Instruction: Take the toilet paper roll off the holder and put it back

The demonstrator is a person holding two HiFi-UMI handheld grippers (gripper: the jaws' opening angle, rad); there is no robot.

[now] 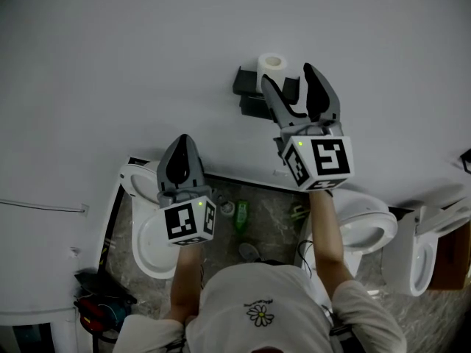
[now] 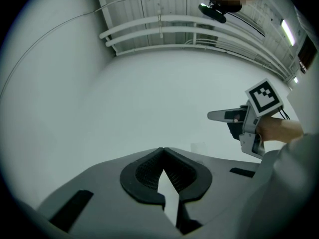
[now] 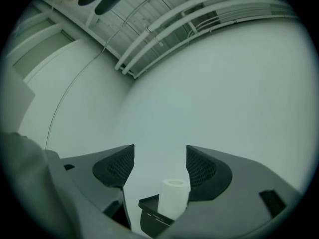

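1. Toilet paper roll (image 1: 273, 62) stands upright on the black holder (image 1: 254, 94), which is fixed to the white wall (image 1: 147, 50).
2. Right gripper (image 1: 288, 76) is on the near side of the roll, with jaws wide apart and pads off it.
3. Left gripper (image 1: 183, 142) is lower left, well apart from the roll, with jaws closed on nothing.
4. White toilet (image 1: 151, 248) sits beneath the left gripper.

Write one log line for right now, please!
left hand-held gripper: shut, empty | right hand-held gripper: open, facing white toilet paper roll | roll: upright on black holder
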